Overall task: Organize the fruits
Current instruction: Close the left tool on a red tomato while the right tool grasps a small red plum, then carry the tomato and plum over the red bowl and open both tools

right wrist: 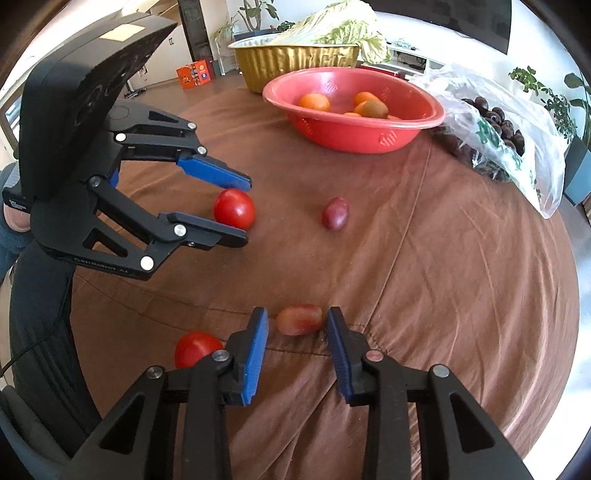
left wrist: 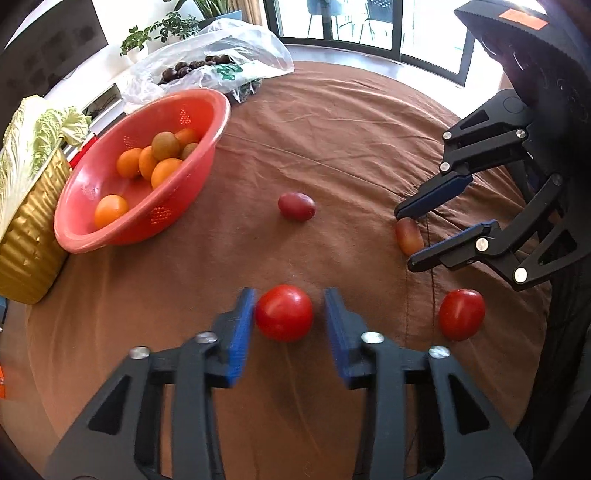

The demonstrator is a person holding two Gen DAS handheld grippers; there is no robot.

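Left hand-held gripper [left wrist: 289,314] straddles tomato [left wrist: 283,312], right hand-held gripper [right wrist: 297,321] straddles grape [right wrist: 299,319], pads not touching; brown-clothed tabletop [left wrist: 351,140], windows [left wrist: 369,22] beyond.

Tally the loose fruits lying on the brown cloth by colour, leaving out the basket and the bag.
Bright red tomatoes: 2
Dark purplish-red oval fruit: 1
Pale reddish oval fruit: 1
Total: 4

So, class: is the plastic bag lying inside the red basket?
No, the plastic bag lies on the brown cloth beside the red basket.
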